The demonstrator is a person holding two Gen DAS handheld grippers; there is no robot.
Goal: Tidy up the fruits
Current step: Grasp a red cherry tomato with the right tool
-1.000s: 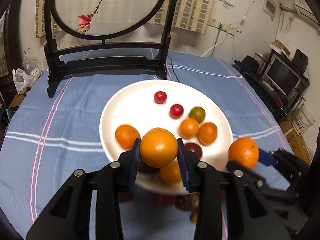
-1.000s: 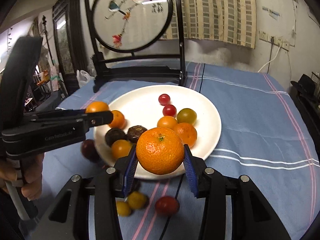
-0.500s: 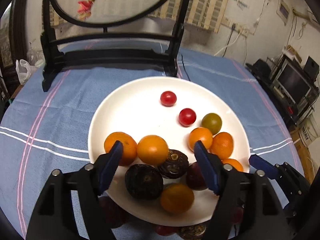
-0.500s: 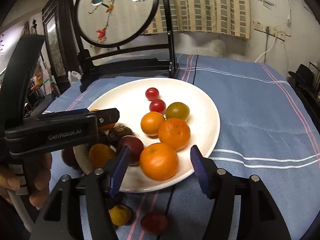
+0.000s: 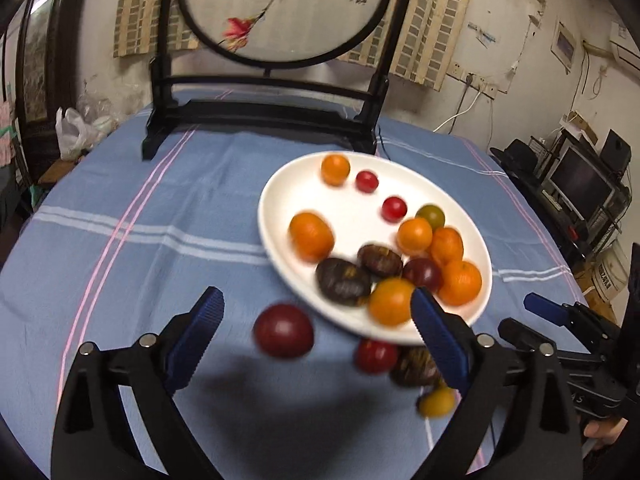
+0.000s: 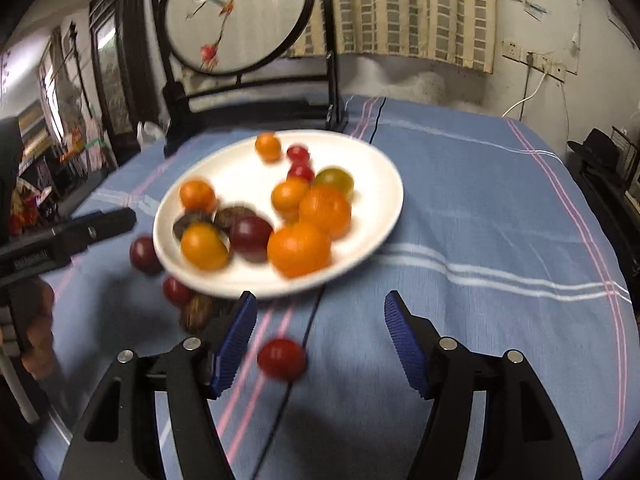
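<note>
A white plate [image 5: 288, 208] [image 6: 372, 172] on the blue cloth holds several oranges, dark passion fruits and small tomatoes. My left gripper [image 5: 316, 320] is open and empty, with a dark red plum [image 5: 283, 336] on the cloth between its fingers. A red tomato [image 5: 375, 356], a passion fruit [image 5: 412, 368] and a yellow tomato [image 5: 437, 401] lie on the cloth by the plate's near rim. My right gripper [image 6: 320, 332] is open and empty, just behind a red tomato [image 6: 281, 359] on the cloth. The plum [image 6: 144, 255] also shows left of the plate.
A black-framed round embroidered screen [image 5: 280, 12] [image 6: 236, 16] stands at the table's far side. The left gripper's arm [image 6: 68, 236] reaches in at the left of the right wrist view. The right gripper [image 5: 560, 320] shows at the lower right of the left wrist view.
Both grippers let go of their oranges onto the plate, opened, and pulled back toward the fruits on the cloth. One orange has rolled to the plate's far rim.
</note>
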